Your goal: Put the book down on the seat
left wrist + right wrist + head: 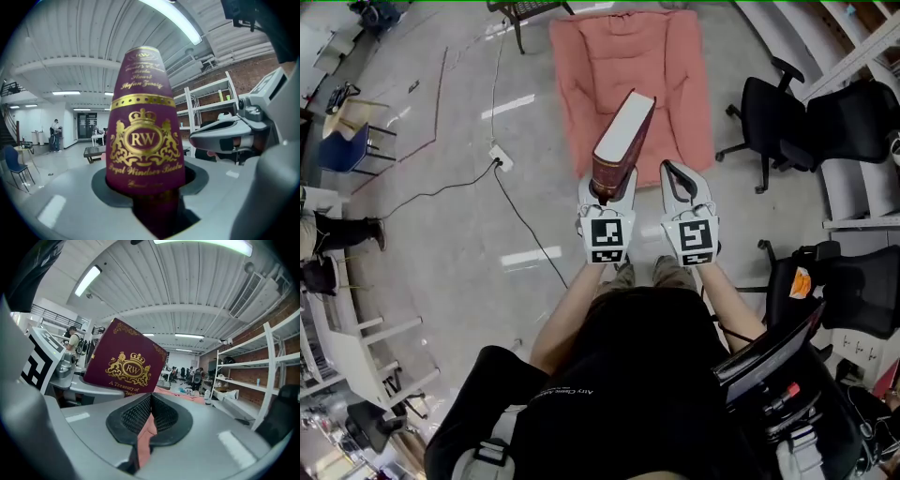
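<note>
A thick maroon book (622, 142) with gold print stands upright by its spine end in my left gripper (605, 195), whose jaws are shut on its lower end. In the left gripper view the spine (144, 126) fills the middle. The book hangs over the near edge of a salmon-pink cushioned seat (581, 66) on the floor ahead. My right gripper (677, 178) is beside the book on the right, shut and empty; its view shows the book's cover (126, 364) at left and the pink seat (180, 397) beyond its closed pads.
Black office chairs stand at the right (811, 122) and lower right (848, 281). A cable and power strip (501, 157) lie on the floor left of the seat. A blue chair (342, 145) and white furniture (356, 337) line the left side.
</note>
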`<state>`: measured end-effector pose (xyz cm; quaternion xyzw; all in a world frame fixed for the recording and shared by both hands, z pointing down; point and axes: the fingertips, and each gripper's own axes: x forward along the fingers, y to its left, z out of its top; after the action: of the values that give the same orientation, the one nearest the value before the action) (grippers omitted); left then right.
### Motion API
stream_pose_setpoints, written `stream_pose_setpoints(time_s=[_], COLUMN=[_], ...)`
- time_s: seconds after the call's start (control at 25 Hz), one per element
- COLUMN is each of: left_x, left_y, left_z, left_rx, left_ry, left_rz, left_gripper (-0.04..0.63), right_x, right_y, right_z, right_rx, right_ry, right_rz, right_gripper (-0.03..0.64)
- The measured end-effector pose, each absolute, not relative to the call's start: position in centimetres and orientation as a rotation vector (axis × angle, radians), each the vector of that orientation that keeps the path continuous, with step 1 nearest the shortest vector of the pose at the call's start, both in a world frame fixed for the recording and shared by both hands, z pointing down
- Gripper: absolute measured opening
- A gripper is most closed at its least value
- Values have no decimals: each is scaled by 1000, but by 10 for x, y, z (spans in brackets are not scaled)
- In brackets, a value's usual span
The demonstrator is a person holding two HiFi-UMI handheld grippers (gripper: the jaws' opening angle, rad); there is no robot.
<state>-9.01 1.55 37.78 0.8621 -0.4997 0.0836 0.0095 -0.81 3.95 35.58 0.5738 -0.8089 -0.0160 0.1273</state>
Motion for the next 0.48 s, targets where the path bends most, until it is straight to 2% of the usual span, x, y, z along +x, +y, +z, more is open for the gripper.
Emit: stream_pose_setpoints(time_s=[0.48], left_x=[-71], left_y=[-47], left_z=[406], left_rx=[2590], left_ry=[-1643], left_rz=[381], left_gripper=[233], right_x=[23], right_y=[-37], right_z=[379], right_rx=[1682], right_ry=[-2412], right_rz=[47], right_gripper=[11])
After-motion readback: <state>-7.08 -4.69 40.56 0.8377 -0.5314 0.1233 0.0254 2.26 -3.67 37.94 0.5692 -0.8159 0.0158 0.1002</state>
